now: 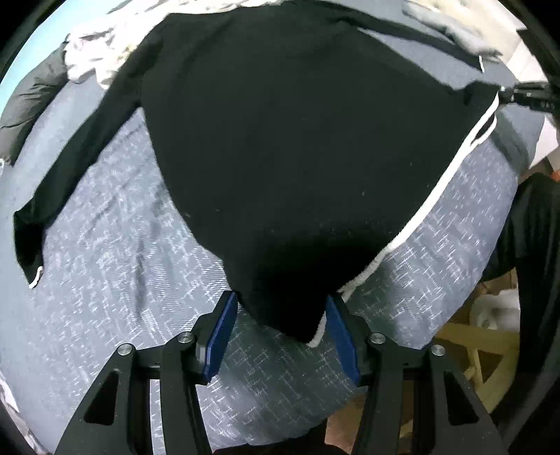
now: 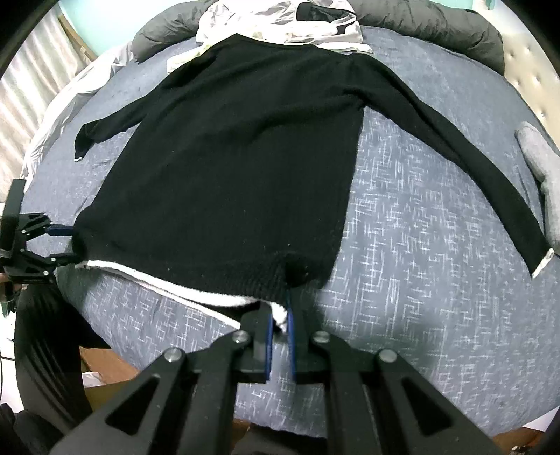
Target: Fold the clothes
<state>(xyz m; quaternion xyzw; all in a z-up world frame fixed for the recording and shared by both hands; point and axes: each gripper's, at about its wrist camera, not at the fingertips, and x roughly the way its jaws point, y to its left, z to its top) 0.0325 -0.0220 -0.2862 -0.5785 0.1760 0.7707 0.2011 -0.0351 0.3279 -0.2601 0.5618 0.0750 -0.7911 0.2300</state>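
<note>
On the blue-grey patterned bedspread (image 2: 437,245), a black sweater (image 2: 231,168) is lying spread flat, sleeves out to both sides, white-edged hem (image 2: 168,285) toward the cameras

Left gripper (image 1: 280,308): blue-padded fingers (image 1: 220,336) are standing wide apart, the sweater's left hem corner (image 1: 297,322) lying between them; the pads are not pressing on the cloth. Seen from the right wrist view, this gripper (image 2: 71,245) is sitting at the hem's left end, jaws parted around the corner

Right gripper (image 2: 278,315): fingers are standing nearly together, pinching the white hem at the sweater's right corner, with a fold of white cloth showing between the blue pads (image 2: 290,318). From the left wrist view it (image 1: 504,92) is appearing only as a dark, blurred shape at the far end of the hem

Left wrist view only: a pale wooden frame (image 1: 483,353) and a dark hanging cloth (image 1: 535,252) are showing past the bed's right edge

Right wrist view only: a pale curtain (image 2: 28,91) at far left, a heap of white garments (image 2: 280,24) and a dark grey padded coat (image 2: 437,28) beyond the collar, a grey sock (image 2: 546,182) just beside the right cuff, and a tufted headboard (image 2: 528,73) at far right
</note>
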